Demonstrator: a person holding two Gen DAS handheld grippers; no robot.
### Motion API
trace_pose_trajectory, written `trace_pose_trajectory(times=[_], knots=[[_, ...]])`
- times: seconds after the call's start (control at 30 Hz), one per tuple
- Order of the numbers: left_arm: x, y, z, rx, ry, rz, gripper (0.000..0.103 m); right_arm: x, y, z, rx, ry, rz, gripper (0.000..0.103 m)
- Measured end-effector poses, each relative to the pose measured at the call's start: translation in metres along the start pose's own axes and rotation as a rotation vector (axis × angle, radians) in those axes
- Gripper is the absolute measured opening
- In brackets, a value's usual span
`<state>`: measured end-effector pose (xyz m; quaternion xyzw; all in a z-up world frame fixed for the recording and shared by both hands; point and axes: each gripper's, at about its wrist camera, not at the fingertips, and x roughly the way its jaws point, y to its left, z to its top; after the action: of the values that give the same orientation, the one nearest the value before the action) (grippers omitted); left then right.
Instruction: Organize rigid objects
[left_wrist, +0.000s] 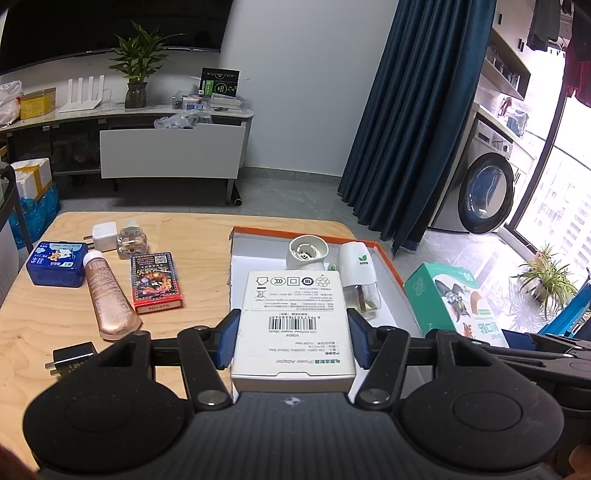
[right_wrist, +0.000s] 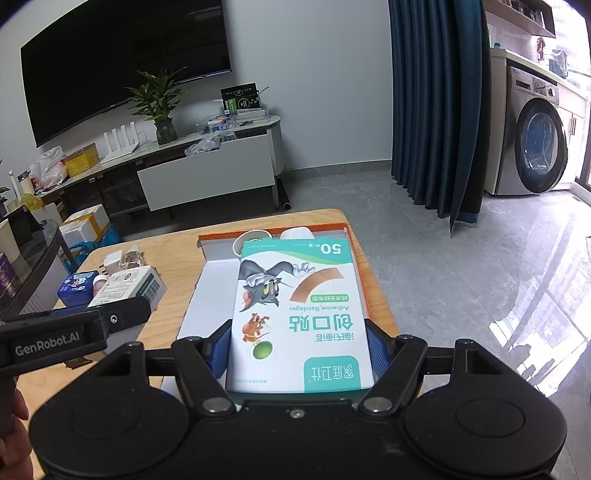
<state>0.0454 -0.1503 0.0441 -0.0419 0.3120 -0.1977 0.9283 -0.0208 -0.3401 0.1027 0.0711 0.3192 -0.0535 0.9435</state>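
My left gripper (left_wrist: 291, 338) is shut on a white power adapter box (left_wrist: 293, 317), held above the near part of the orange-rimmed white tray (left_wrist: 388, 266). My right gripper (right_wrist: 297, 347) is shut on a teal and white adhesive bandage box (right_wrist: 299, 306), held over the same tray (right_wrist: 214, 291); that box (left_wrist: 450, 302) also shows at the right of the left wrist view. In the tray lie a white round plug-in device (left_wrist: 306, 254) and a white repellent bottle (left_wrist: 360, 277). The left gripper (right_wrist: 96, 325) with its white box (right_wrist: 129, 288) appears at the left of the right wrist view.
On the wooden table (left_wrist: 192, 236) left of the tray lie a blue tin (left_wrist: 55, 264), a rose-gold tube (left_wrist: 107, 295), a red card pack (left_wrist: 157, 282), a white charger (left_wrist: 103, 236), a small glass bottle (left_wrist: 131, 243) and a black charger (left_wrist: 72, 358). Floor lies beyond the table's right edge.
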Motion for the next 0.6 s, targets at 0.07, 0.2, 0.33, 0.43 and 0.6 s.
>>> trace_pose_trajectory(times=[0.07, 0.2, 0.33, 0.43, 0.6], knots=[[0.0003, 0.0, -0.0002, 0.001, 0.003, -0.001, 0.06, 0.0, 0.0005, -0.0001, -0.001, 0.0, 0.003, 0.084], [0.0009, -0.0003, -0.0009, 0.001, 0.005, 0.0, 0.059, -0.0005, 0.0048, -0.0008, -0.002, 0.0, 0.006, 0.084], [0.0006, -0.0004, -0.0009, 0.0, 0.005, 0.001, 0.06, -0.0005, 0.0051, -0.0007, 0.0, -0.001, 0.007, 0.084], [0.0007, -0.0004, -0.0012, 0.0, 0.005, 0.001, 0.06, -0.0003, 0.0047, -0.0006, 0.0, 0.001, 0.008, 0.084], [0.0007, -0.0005, -0.0012, 0.0, 0.005, 0.001, 0.059, -0.0002, 0.0042, -0.0006, -0.001, 0.0, 0.008, 0.084]])
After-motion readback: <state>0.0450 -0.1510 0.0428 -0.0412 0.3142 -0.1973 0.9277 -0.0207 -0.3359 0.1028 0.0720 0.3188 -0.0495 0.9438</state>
